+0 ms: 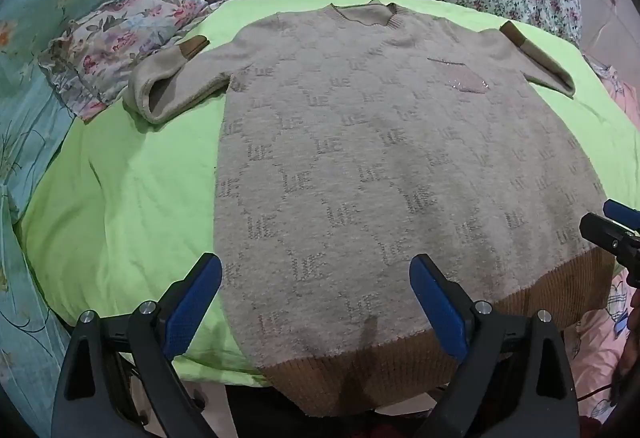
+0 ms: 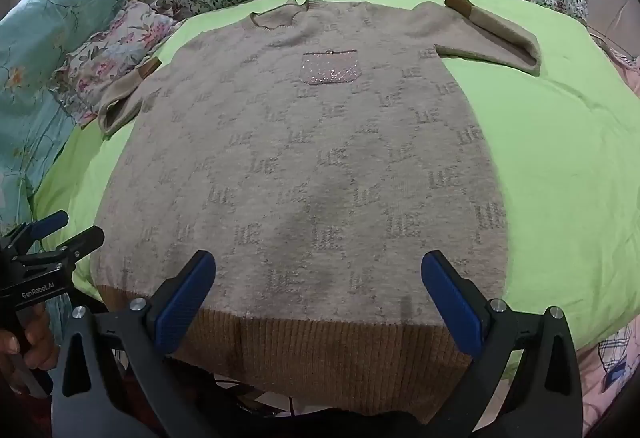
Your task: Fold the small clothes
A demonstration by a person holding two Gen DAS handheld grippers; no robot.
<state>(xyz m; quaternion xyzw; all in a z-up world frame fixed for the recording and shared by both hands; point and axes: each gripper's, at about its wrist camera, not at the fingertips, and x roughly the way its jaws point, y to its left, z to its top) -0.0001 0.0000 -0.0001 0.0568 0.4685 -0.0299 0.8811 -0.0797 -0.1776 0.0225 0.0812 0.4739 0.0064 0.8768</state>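
Nothing folded yet, by the look of it. Beige knit sweater [image 1: 360, 157] spread flat, front up, on the green sheet [image 1: 120, 197] of the bed, brown ribbed hem [image 2: 320, 354] nearest the fingers, collar [image 2: 280, 15] farthest ahead. Both sleeves lying out to the sides, cuffs doubled back toward the shoulders; sequined pocket [image 2: 330, 67] showing well ahead of the right fingers. Left gripper [image 1: 316, 302] spread wide, holding nothing, hovering over the hem's left part. Right gripper [image 2: 318, 302] likewise released and empty, above the hem's middle. Left to do, judging from this: sleeves in, sides over, hem up to collar, meaning the whole fold.
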